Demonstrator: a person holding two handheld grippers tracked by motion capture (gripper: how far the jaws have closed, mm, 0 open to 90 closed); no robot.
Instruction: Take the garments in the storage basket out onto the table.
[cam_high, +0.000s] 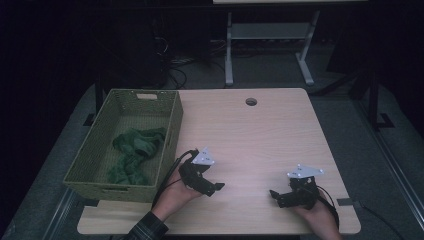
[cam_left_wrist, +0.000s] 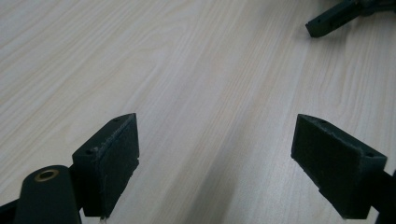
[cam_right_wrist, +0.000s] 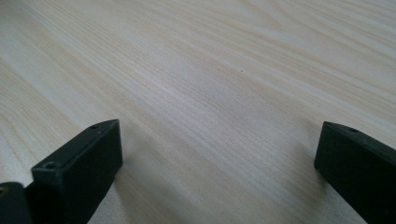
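Centrally, both tools are idling on the table (cam_high: 260, 130).
Left gripper (cam_high: 218, 188): jaws spread wide, gripping nothing, resting just right of the basket (cam_high: 170, 135).
Right gripper (cam_high: 274, 194): likewise released, farther right.
Green cloth (cam_high: 134, 152): lying crumpled inside the basket; likely soft, light; pinching a raised fold is advisable.

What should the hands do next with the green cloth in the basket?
Probably the left gripper should swing over to the basket and reach down for the green cloth. That gripper is the nearer one, just beside the basket's right wall. Its jaws stand wide open with nothing between them, over bare table. The right gripper is open too, but farther off.
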